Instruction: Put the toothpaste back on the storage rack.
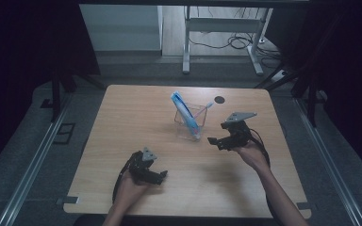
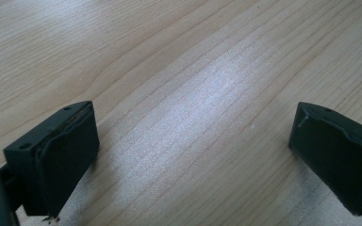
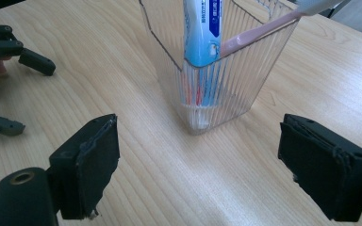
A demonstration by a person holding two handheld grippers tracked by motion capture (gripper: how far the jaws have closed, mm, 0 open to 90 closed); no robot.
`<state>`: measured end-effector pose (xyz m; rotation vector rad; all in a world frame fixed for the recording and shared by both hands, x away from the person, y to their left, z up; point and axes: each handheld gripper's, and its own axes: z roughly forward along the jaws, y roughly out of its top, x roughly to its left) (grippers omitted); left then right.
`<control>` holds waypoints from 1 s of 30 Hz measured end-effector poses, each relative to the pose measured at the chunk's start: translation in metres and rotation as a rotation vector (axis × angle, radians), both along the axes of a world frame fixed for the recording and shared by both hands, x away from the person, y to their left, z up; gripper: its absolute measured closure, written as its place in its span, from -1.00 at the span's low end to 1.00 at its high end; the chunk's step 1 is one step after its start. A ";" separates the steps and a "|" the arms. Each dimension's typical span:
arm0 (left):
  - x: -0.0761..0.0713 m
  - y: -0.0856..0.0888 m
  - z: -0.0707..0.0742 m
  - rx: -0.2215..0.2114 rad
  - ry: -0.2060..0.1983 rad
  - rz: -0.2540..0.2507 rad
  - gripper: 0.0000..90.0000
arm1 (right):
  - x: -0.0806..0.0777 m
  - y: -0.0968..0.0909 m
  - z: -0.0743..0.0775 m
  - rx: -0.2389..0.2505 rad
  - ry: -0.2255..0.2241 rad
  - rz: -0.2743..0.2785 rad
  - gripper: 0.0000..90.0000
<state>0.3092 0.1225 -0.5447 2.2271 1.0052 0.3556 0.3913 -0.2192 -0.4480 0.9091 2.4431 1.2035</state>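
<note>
— Where does everything sit right now?

— The clear ribbed cup (image 1: 189, 123) stands upright just right of the middle of the high view, with a blue toothpaste tube (image 1: 184, 109) leaning to its upper left and a pink toothbrush (image 1: 202, 111) slanting out to the upper right. The right gripper (image 1: 215, 141) is just beside it at centre right, jaws spread wide with nothing between them; in the right gripper view the cup (image 3: 217, 80) fills the top centre, ahead of the gap.

— And the other one?

— The left gripper (image 1: 162, 174) rests low at lower centre-left, well apart from the cup, jaws likewise wide apart over bare table (image 2: 179, 94).

— What could go wrong?

— My guess is tipping. The cup looks light and top-heavy (tube and brush both stick out well above the rim), so a jaw nudging one wall before the other closes could slide or topple it. The ribbed plastic may also slip if squeezed near a corner.

— Anything else?

— The toothbrush handle (image 3: 259, 33) crosses the upper right of the right gripper view; a high approach might catch it and lever the cup over.
</note>
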 end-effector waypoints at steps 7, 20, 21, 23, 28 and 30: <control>0.000 0.000 0.000 -0.001 -0.001 0.000 -0.95 | -0.006 -0.006 -0.003 0.004 -0.004 -0.001 -0.71; 0.000 0.000 0.000 -0.004 0.000 0.003 -0.95 | -0.021 -0.019 -0.008 0.013 -0.018 -0.012 -0.71; 0.000 0.000 0.000 -0.003 0.000 0.003 -0.95 | -0.022 -0.020 -0.008 0.014 -0.018 -0.012 -0.71; 0.000 0.000 0.000 -0.003 0.000 0.003 -0.95 | -0.024 -0.021 -0.009 0.014 -0.021 -0.010 -0.71; 0.000 0.000 0.000 -0.002 -0.002 0.001 -0.95 | -0.032 -0.023 -0.014 0.009 -0.026 -0.008 -0.71; 0.000 0.000 0.000 -0.005 -0.002 0.003 -0.95 | -0.035 -0.024 -0.016 0.006 -0.025 -0.008 -0.71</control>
